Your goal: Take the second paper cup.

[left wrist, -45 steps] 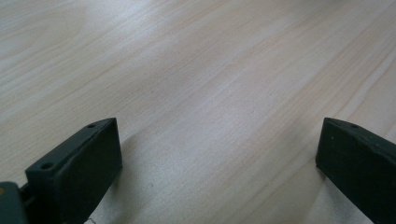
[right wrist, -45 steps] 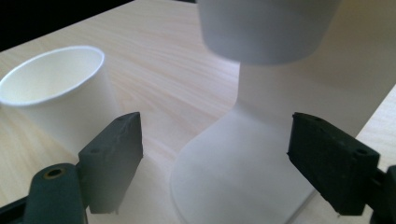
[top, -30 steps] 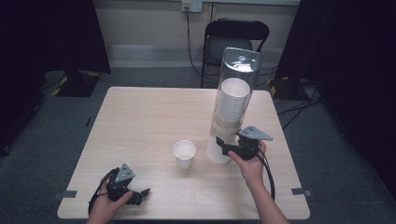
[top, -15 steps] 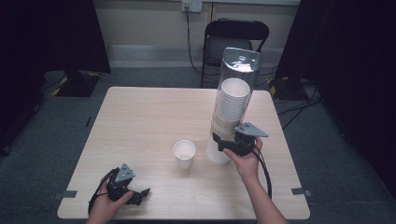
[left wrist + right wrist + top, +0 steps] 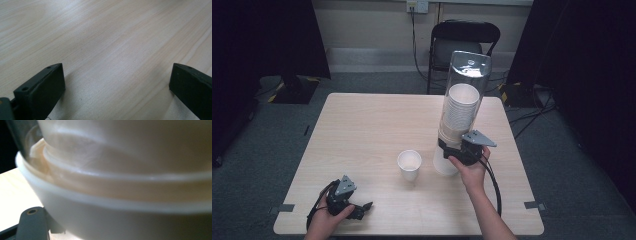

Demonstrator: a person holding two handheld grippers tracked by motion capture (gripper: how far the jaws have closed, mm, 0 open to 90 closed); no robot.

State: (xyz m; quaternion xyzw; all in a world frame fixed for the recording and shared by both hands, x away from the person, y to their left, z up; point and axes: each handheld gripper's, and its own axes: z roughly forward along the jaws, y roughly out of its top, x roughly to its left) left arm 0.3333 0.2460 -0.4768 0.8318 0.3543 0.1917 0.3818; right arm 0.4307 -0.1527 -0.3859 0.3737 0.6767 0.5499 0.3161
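A tall clear dispenser tube (image 5: 466,90) holding a stack of white paper cups stands at the table's right side. Its lowest cup (image 5: 442,166) hangs out below the tube. My right gripper (image 5: 453,152) is pushed up against that lowest cup (image 5: 125,220), open, with one dark finger (image 5: 32,222) showing beside the cup's wall. A single white paper cup (image 5: 409,164) stands upright in the middle of the table. Near the front left corner my left gripper (image 5: 361,208) lies on the wood, open, with nothing between its jaws (image 5: 117,85).
The light wooden table (image 5: 362,125) has bare room across its left and far parts. A black chair (image 5: 464,42) stands behind the far edge, with cables on the floor to the right. Tape marks sit at the front corners.
My right gripper has moved left and forward, from beside the dispenser's base onto its lowest cup. The left gripper and the single cup have stayed put.
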